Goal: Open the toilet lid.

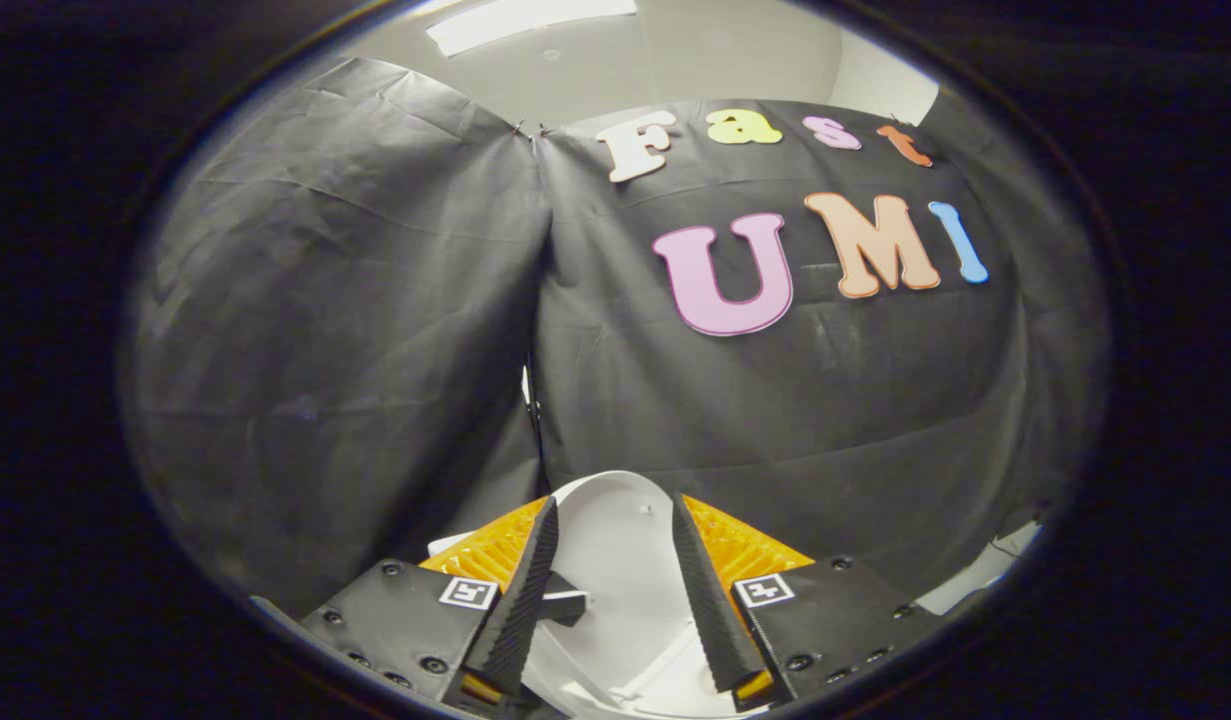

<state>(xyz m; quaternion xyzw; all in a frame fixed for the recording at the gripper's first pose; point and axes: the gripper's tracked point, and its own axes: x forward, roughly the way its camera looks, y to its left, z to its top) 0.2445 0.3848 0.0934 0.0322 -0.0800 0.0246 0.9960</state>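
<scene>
Looking along my claw (610, 545), I see the white toilet lid (615, 560) raised between its two fingers, its rounded edge just beyond the tips. The fingers stand apart around the lid; whether they press it, I cannot tell. I judge the lift nearly done: push gently, keeping the lid centred. Beyond hangs the booth's black cloth wall (355, 350), leaving open room ahead.
</scene>
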